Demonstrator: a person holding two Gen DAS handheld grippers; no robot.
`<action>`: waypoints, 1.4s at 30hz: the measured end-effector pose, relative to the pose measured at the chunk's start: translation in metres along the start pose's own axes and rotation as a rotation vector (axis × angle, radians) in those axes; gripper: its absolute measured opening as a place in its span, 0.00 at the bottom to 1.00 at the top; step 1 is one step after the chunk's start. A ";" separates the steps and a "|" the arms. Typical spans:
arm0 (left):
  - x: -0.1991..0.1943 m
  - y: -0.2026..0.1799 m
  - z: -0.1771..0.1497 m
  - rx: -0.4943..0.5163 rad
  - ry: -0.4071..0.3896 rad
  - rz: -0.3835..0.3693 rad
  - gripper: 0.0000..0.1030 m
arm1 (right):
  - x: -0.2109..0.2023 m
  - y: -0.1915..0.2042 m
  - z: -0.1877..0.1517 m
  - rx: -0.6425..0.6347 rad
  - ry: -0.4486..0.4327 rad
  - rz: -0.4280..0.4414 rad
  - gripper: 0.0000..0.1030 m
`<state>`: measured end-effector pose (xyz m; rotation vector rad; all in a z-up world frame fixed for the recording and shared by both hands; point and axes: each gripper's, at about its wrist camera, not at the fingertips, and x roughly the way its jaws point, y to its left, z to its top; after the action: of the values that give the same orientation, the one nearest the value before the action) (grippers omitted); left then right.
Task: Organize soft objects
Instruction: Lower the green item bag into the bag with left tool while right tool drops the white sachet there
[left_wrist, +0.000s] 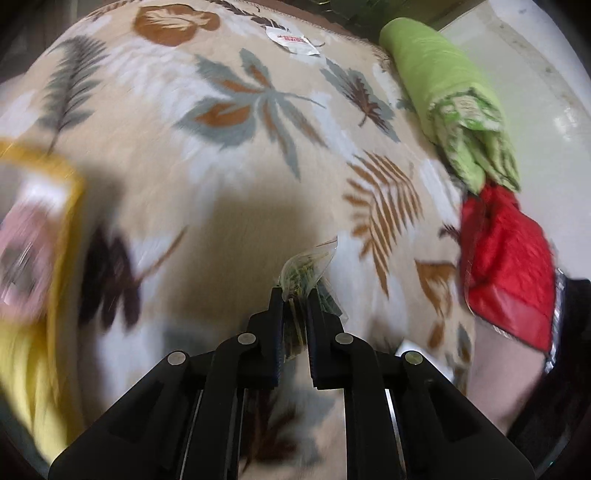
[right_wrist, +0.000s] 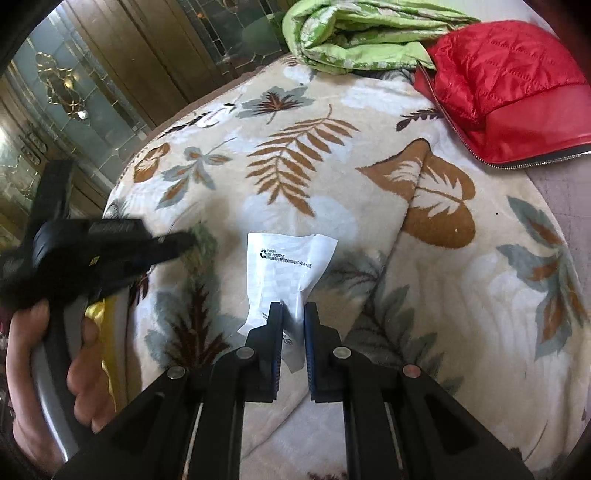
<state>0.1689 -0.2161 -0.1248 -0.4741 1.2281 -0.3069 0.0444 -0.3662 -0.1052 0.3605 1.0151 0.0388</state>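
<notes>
My left gripper (left_wrist: 295, 291) is shut on a small clear plastic packet (left_wrist: 308, 264) with green and yellow contents, held just above the leaf-patterned blanket (left_wrist: 221, 110). In the right wrist view that gripper (right_wrist: 184, 240) shows blurred at the left, with a hand (right_wrist: 85, 369) around its handle. My right gripper (right_wrist: 294, 306) is shut on the lower end of a white printed plastic bag (right_wrist: 288, 266), which hangs over the blanket (right_wrist: 443, 295).
A folded green quilt (left_wrist: 443, 81) (right_wrist: 354, 37) and a red quilted zip bag (left_wrist: 509, 266) (right_wrist: 509, 85) lie along the blanket's far side. A blurred yellow package (left_wrist: 37, 258) is at the left. A white wrapper (left_wrist: 293, 40) lies far off. A glass-fronted cabinet (right_wrist: 74, 92) stands beyond.
</notes>
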 end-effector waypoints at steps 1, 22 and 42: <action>-0.008 0.002 -0.008 0.003 -0.008 -0.006 0.10 | -0.002 0.002 -0.002 -0.005 -0.003 0.002 0.09; -0.195 0.046 -0.154 0.141 -0.213 -0.021 0.10 | -0.087 0.098 -0.063 -0.186 -0.075 0.139 0.09; -0.253 0.160 -0.131 -0.061 -0.312 0.012 0.10 | -0.077 0.214 -0.067 -0.375 -0.070 0.232 0.09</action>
<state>-0.0392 0.0177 -0.0301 -0.5452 0.9377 -0.1769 -0.0235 -0.1617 -0.0068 0.1334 0.8704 0.4174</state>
